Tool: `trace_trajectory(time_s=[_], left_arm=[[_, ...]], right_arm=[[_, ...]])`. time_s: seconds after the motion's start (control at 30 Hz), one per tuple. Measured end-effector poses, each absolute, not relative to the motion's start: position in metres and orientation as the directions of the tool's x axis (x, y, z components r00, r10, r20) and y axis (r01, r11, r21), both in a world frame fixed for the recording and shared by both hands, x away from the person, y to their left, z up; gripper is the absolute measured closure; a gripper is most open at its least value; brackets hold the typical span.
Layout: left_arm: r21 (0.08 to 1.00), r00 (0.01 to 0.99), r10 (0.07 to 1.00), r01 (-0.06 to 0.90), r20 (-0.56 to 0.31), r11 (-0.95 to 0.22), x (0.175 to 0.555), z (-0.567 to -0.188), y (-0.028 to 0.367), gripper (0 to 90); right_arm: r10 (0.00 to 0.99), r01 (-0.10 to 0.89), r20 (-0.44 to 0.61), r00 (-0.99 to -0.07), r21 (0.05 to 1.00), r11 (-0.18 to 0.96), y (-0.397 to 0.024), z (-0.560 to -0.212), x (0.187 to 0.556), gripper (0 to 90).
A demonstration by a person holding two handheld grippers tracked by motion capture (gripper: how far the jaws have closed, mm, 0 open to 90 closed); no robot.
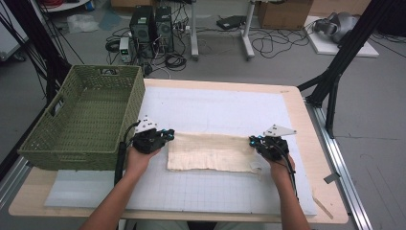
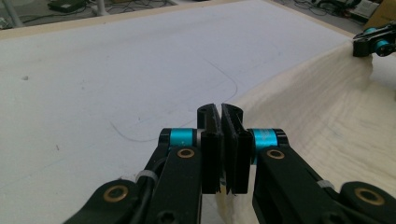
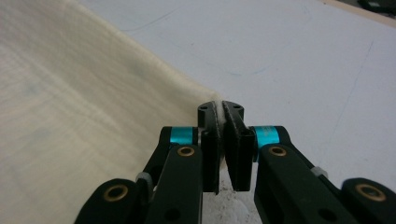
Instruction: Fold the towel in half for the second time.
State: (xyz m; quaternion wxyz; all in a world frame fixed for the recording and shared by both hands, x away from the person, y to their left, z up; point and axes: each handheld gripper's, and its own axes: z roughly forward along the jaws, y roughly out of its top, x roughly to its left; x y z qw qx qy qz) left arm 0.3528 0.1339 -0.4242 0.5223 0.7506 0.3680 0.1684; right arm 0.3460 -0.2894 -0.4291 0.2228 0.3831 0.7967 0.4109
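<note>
While the cloth (image 1: 210, 152) spans between them, left gripper (image 1: 168, 135) and right gripper (image 1: 252, 141) clamp its corners.

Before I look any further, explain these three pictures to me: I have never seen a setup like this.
No robot here: a person holds a hand tool with two black jaws in each hand. The high view looks down from above the person's side of the table. There the left gripper and the right gripper sit at the two far corners of a cream cloth, which lies flat on a white gridded mat. A green woven basket stands on the left of the table. The other two pictures come from cameras riding on the grippers, each looking along its own jaws. In the right gripper view, the jaws are shut on the cloth's corner. In the left gripper view, the jaws are likewise shut on the cloth's edge.
</note>
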Motion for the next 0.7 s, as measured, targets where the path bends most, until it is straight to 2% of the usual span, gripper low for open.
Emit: trace_trajectory(time_s=[0.4,0.7], left_arm=[[0.896,0.702,0.7,0.386,-0.129,-0.222,0.331,-0.425,0.132,85.6],[0.886,0.717,0.684,0.395,-0.133,-0.243,0.316,-0.432,0.13,85.0]], right_arm=[[0.737,0.358,-0.066,-0.673,0.843,0.402,-0.298,-0.421,0.311,85.6],[0.698,0.351,-0.036,-0.715,0.845,0.403,-0.306,-0.426,0.293,85.1]])
